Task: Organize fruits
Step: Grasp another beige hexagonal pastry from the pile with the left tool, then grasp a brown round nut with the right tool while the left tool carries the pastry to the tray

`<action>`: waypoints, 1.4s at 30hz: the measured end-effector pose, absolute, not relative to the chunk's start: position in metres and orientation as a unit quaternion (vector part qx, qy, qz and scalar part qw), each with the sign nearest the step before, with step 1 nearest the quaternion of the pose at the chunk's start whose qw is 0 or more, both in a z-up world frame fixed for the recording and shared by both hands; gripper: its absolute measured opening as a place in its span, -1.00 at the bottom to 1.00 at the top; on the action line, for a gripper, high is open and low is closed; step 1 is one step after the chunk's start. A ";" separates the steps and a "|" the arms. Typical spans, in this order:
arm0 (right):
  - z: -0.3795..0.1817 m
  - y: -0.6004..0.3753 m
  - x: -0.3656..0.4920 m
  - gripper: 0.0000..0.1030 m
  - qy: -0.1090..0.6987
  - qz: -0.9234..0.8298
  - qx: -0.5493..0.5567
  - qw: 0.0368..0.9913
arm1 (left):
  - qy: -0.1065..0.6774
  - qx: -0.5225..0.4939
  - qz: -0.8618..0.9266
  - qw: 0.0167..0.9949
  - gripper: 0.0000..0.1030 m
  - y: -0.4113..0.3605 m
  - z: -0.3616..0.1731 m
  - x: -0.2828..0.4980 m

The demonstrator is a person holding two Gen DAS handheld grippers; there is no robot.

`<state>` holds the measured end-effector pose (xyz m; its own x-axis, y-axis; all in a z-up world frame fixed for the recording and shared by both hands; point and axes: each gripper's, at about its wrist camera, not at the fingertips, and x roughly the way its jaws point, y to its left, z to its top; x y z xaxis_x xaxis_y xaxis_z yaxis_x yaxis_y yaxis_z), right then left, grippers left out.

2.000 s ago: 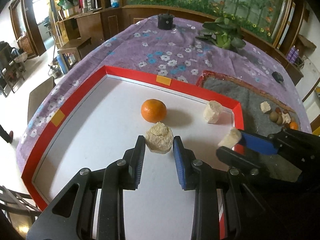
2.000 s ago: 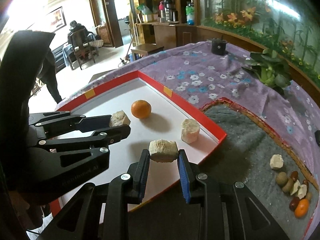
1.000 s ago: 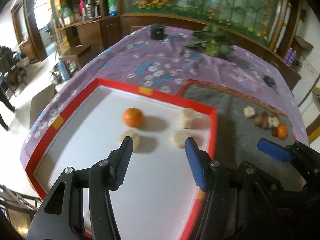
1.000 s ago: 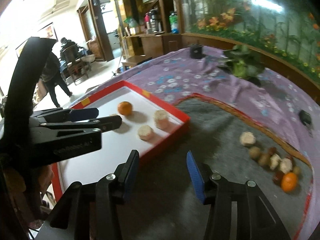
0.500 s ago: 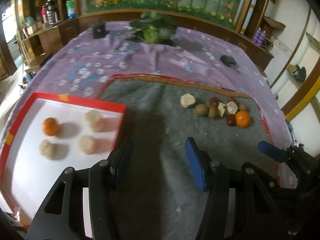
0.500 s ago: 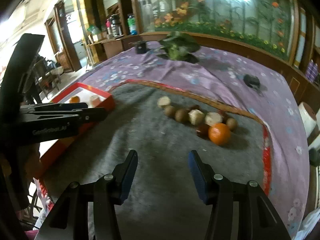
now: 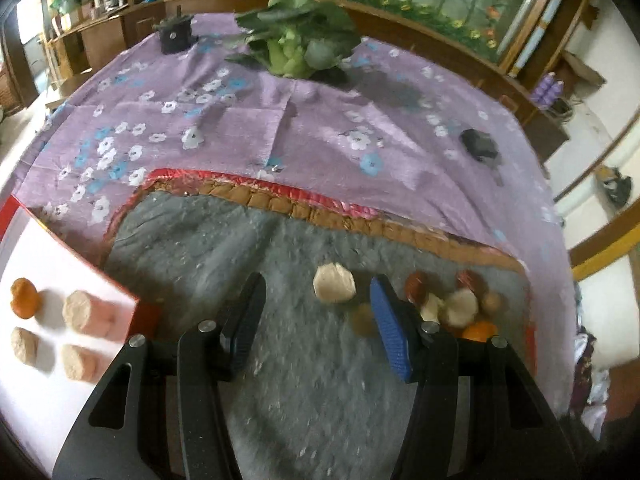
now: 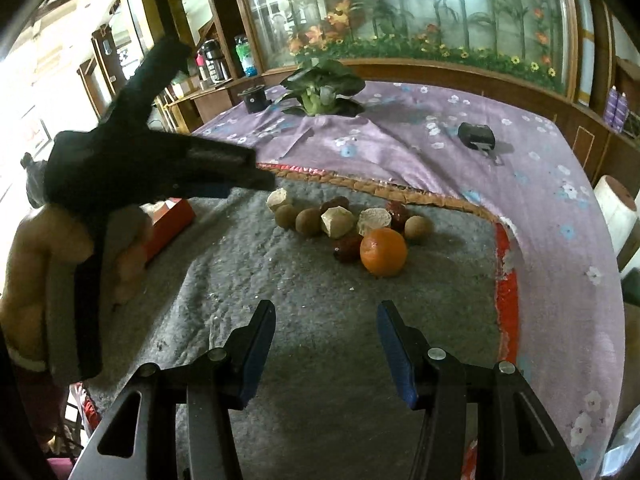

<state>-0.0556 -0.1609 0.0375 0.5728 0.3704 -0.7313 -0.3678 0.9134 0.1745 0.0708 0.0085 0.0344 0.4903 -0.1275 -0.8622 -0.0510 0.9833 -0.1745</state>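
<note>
Both hand-held grippers, left and right, gape apart, gripping nothing, above the grey mat. The fruit pile lies at the right one's twelve o'clock.

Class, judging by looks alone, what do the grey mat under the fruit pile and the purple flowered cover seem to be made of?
The grey mat looks like fuzzy felt or fleece: matte, nubbly, speckled with lint. The purple flowered cover looks like thin woven cloth: it creases and drapes, with printed blossoms.

left wrist: above mat | right wrist: lower, nearer | shared: fruit pile
</note>
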 end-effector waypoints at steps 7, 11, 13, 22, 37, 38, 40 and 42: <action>0.033 -0.166 -0.050 0.00 0.410 0.232 0.018 0.882 | 0.530 -0.074 -0.011 0.845 -0.02 -0.001 0.014 0.083; 0.030 -0.166 -0.046 0.00 0.415 0.241 0.031 0.877 | 0.524 -0.084 -0.004 0.847 -0.22 0.005 0.012 0.087; 0.031 -0.164 -0.045 -0.01 0.417 0.244 0.031 0.875 | 0.522 -0.087 -0.017 0.848 -0.53 0.006 0.013 0.087; 0.041 -0.131 -0.028 -0.01 0.393 0.284 -0.018 0.874 | 0.494 -0.085 -0.030 0.865 -0.53 0.027 0.042 0.053; 0.016 -0.057 0.051 -0.41 0.418 0.366 -0.229 0.799 | 0.488 -0.080 -0.033 0.869 -0.53 0.072 0.046 0.006; 0.014 -0.058 0.054 -0.48 0.415 0.361 -0.234 0.802 | 0.488 -0.082 -0.032 0.869 -0.53 0.073 0.046 0.006; 0.013 -0.059 0.057 -0.58 0.425 0.358 -0.231 0.799 | 0.489 -0.085 -0.032 0.868 -0.53 0.075 0.045 0.007; 0.013 -0.059 0.055 -0.58 0.423 0.354 -0.236 0.800 | 0.489 -0.085 -0.032 0.868 -0.53 0.076 0.045 0.006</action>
